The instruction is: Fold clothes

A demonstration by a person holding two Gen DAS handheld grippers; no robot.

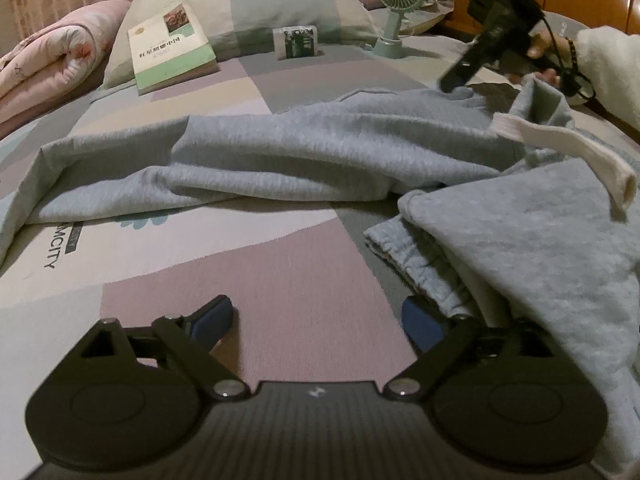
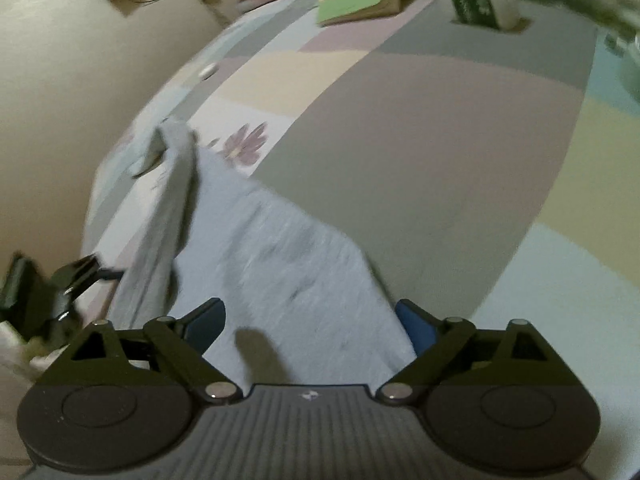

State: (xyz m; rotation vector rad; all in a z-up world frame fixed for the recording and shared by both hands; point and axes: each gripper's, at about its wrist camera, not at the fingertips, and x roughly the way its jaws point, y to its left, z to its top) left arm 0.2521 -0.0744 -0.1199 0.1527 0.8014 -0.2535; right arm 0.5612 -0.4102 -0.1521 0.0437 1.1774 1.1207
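A light grey garment (image 1: 304, 152) lies crumpled across the patchwork bedsheet (image 1: 280, 280), with a white cuff (image 1: 576, 152) at its right end. One fold of it (image 1: 552, 240) drapes right beside my left gripper's right finger. My left gripper (image 1: 318, 320) is open over bare sheet with nothing between its blue pads. Far right, a hand in a white sleeve holds my right gripper (image 1: 460, 72) at the garment's far edge. In the right wrist view my right gripper (image 2: 312, 324) is open, with the grey garment (image 2: 280, 264) lying under and between its fingers, not pinched.
A green-and-white book (image 1: 172, 48) leans on a pillow (image 1: 256, 4) at the head of the bed. Beside it stand a small box (image 1: 297, 42) and a mint desk fan (image 1: 396, 8). A rolled pink quilt (image 1: 52, 60) lies at left. The bed edge and floor (image 2: 60, 100) show at left.
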